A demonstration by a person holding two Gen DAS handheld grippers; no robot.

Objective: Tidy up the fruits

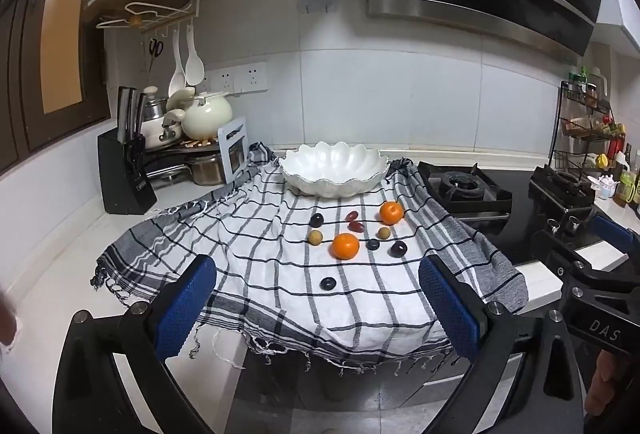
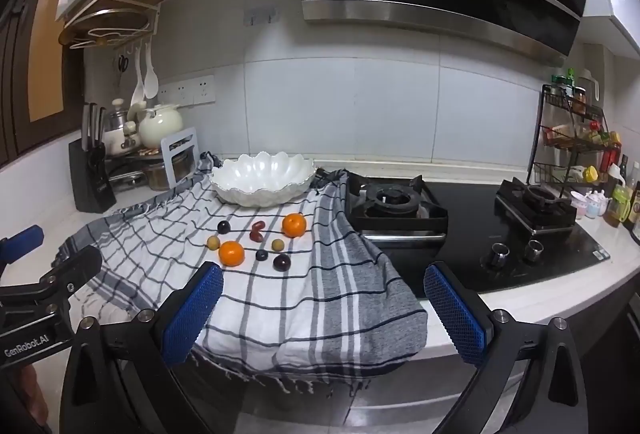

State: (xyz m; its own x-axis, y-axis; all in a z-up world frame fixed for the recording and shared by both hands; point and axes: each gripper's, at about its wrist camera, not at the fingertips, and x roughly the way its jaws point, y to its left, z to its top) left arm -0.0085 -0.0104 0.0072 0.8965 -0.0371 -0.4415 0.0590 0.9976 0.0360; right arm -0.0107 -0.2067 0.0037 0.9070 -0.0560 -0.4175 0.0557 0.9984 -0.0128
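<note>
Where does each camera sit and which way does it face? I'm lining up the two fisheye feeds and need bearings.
Left wrist: sits on the left gripper, off the counter's front edge, facing the checked cloth, white bowl and wall; its own blue fingers show, open, plus the right gripper at right.
Right wrist: sits on the right gripper, further right, facing the cloth edge and gas hob; its open fingers show, plus the left gripper at left.
Shared: bowl, cloth, two oranges, knife block.

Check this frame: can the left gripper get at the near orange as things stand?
Probably yes: the left gripper is open and empty, and the near orange sits ahead with only one dark fruit lying between.
</note>
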